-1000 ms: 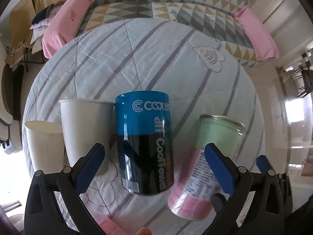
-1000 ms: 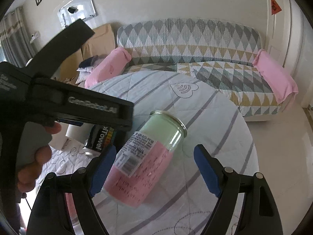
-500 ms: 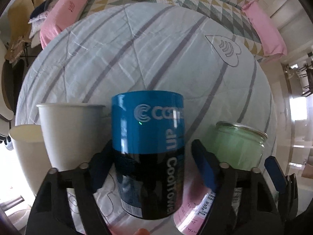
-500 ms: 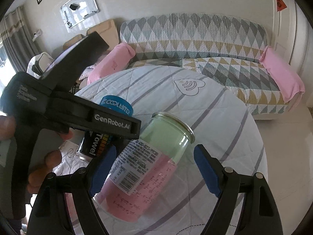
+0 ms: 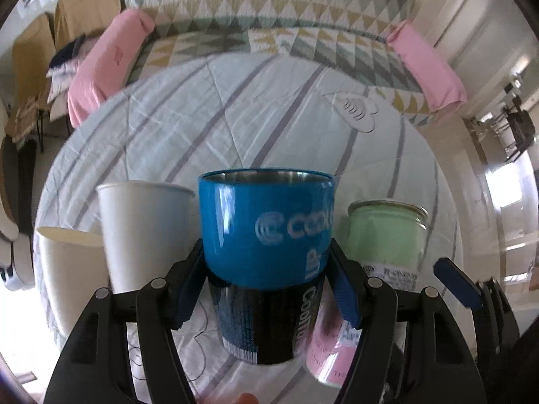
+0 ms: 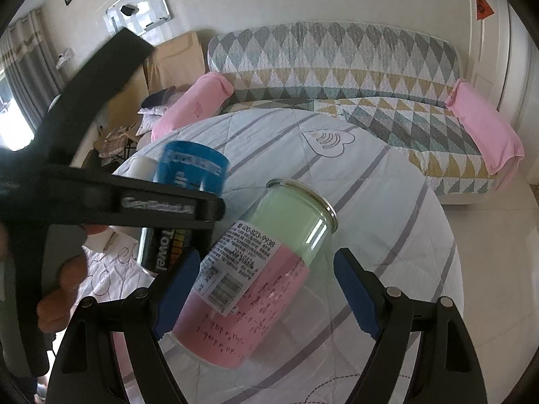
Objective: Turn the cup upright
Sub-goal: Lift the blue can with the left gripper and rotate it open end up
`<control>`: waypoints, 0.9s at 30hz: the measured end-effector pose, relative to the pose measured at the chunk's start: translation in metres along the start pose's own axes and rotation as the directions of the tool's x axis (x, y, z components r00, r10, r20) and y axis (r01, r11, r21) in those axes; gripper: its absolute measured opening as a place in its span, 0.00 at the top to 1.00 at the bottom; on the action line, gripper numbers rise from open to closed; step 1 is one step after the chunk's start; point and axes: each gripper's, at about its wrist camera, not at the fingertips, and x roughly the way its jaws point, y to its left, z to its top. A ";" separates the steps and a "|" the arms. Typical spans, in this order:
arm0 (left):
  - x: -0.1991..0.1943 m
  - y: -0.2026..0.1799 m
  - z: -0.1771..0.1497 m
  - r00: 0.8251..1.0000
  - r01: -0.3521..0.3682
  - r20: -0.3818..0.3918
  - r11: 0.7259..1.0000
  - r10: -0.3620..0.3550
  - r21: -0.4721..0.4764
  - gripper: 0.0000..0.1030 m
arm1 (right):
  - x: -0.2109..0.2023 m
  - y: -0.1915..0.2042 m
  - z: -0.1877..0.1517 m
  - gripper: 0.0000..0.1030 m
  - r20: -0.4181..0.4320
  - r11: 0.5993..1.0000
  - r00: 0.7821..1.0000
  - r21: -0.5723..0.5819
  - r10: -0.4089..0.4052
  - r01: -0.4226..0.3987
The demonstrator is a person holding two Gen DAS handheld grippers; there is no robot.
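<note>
Striped bench cloth [image 5: 235, 128] is carrying 4 cups. We are clamping the left gripper [image 5: 266, 289] fingers onto the blue cup [image 5: 266, 229], rim up; right gripper [image 6: 262, 289] is gaping around the glass jar [image 6: 256, 269], leaning, not gripped yet.

Home living room: patterned sofa [image 6: 333, 67], pink cushions [image 6: 485, 128], wall whiteboard [image 6: 138, 5], quilt-covered round worktop [image 6: 337, 168].

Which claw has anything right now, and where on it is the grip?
The left claw clamps the blue cup at mid-body, one finger on each side. The right claw is open around the glass jar, not gripping it.
</note>
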 end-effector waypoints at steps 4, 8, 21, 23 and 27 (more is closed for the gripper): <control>-0.015 0.004 -0.009 0.998 -0.012 0.068 1.000 0.011 0.018 0.34 | -0.001 0.002 -0.003 0.19 0.000 1.000 1.000 0.002 -0.011 0.011; -0.023 0.010 -0.021 0.994 -0.026 0.107 0.999 0.022 0.030 0.34 | -0.001 0.007 -0.006 0.19 -0.001 1.000 1.000 -0.006 -0.016 0.016; -0.033 0.008 -0.048 0.988 -0.025 0.155 0.998 0.015 0.062 0.34 | -0.005 0.028 -0.016 0.19 -0.010 0.999 0.999 -0.026 -0.039 0.039; -0.038 0.008 -0.053 0.985 -0.037 0.172 0.996 0.023 0.075 0.34 | -0.007 0.030 -0.017 0.19 -0.006 0.999 0.999 -0.026 -0.042 0.042; -0.044 0.009 -0.061 0.984 -0.034 0.180 0.995 0.017 0.095 0.34 | -0.014 0.037 -0.021 0.19 0.000 0.998 0.999 -0.029 -0.050 0.050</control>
